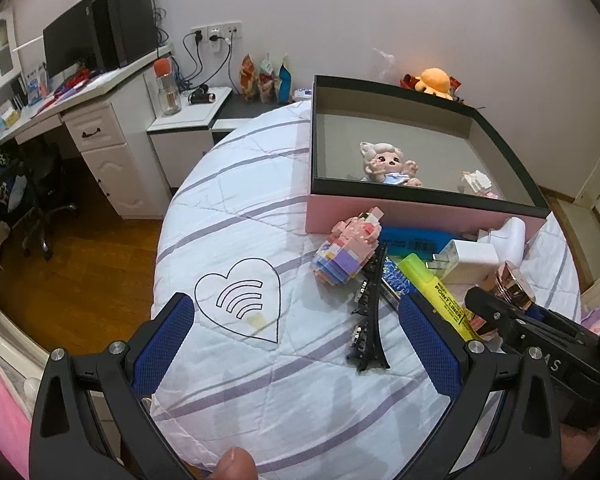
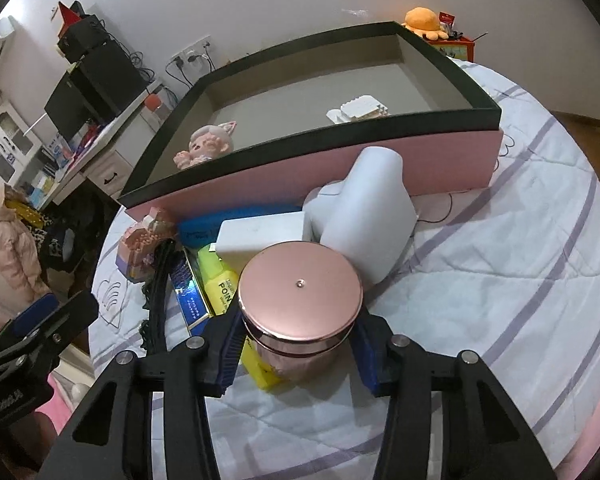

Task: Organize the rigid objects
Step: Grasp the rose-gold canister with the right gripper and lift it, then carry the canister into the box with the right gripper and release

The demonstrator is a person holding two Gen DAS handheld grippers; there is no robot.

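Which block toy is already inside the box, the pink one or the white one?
The white block toy sits inside the box, near the doll. The pink and purple block toy lies outside on the bed, before the box's pink wall.

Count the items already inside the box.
2. A doll lies near the box's front wall toward the desk side; a white block model sits farther right. The front wall may hide something small behind it.

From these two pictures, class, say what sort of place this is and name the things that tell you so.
Most likely a bedroom at home: a quilted striped bedspread is the work surface, a white desk with a monitor stands by the wall, and a plush toy sits behind the box.
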